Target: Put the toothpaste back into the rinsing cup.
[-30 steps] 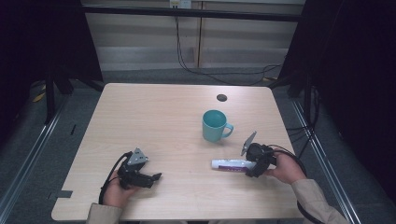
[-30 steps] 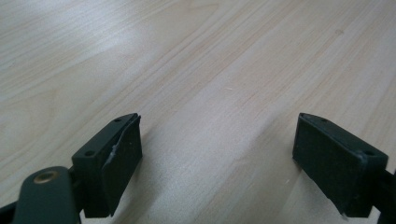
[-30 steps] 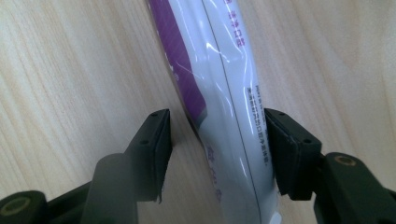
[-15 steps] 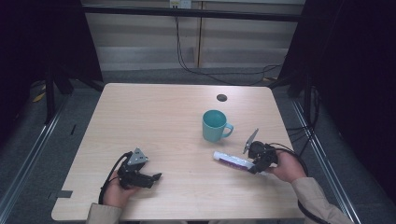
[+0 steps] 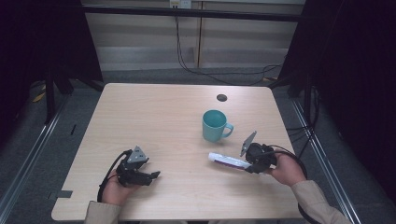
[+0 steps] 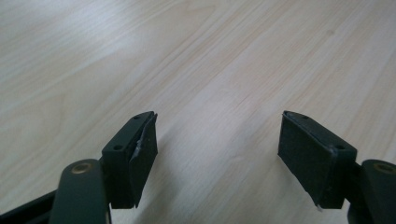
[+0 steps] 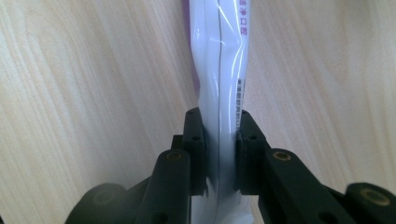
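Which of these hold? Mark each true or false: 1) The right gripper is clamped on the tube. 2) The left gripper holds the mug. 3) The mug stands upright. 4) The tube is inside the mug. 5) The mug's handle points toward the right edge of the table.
1) True. The right gripper has its pads pressed on the flat end of the white tube.
2) False. The left gripper has nothing but bare table between its jaws.
3) True. The teal mug stands with its mouth up.
4) False. The tube is out over the table, nearer the person than the mug.
5) True. The handle juts to the right in the high view.
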`<state>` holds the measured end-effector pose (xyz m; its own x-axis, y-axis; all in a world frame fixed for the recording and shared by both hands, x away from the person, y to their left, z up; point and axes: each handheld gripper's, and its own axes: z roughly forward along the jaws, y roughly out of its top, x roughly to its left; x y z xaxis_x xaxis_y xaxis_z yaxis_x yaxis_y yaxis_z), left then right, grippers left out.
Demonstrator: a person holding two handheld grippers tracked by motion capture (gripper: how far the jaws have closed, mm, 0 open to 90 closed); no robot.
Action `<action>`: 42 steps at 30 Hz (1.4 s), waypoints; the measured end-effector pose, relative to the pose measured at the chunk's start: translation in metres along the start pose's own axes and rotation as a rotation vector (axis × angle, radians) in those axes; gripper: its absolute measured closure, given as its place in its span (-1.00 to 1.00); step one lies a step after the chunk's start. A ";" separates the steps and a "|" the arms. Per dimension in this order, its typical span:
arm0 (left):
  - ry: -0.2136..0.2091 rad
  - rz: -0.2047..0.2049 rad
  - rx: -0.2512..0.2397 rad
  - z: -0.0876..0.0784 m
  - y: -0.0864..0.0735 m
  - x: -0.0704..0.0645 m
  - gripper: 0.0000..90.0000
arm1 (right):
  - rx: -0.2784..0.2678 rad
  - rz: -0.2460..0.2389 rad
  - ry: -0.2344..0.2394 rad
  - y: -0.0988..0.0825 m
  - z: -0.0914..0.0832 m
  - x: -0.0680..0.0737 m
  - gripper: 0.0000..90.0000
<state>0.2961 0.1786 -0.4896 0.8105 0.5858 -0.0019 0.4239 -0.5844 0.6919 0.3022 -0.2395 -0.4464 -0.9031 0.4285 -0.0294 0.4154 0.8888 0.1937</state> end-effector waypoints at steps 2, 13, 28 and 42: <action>-0.010 0.022 0.011 -0.002 0.013 -0.004 -0.37 | 0.012 -0.007 -0.015 0.003 -0.004 0.003 0.73; -0.097 0.162 0.082 0.002 0.080 -0.028 -0.35 | 0.014 -0.099 -0.047 0.021 -0.011 0.013 0.74; -0.190 0.353 0.194 0.032 0.128 -0.064 -0.29 | 0.012 -0.193 -0.040 0.047 -0.017 0.029 0.74; -0.231 0.488 0.241 0.050 0.139 -0.083 -0.01 | -0.014 -0.234 -0.001 0.058 -0.017 0.036 0.74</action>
<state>0.3078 0.0201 -0.4293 0.9905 0.0949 0.0995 0.0374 -0.8824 0.4689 0.2915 -0.1755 -0.4196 -0.9743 0.2117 -0.0765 0.1936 0.9615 0.1952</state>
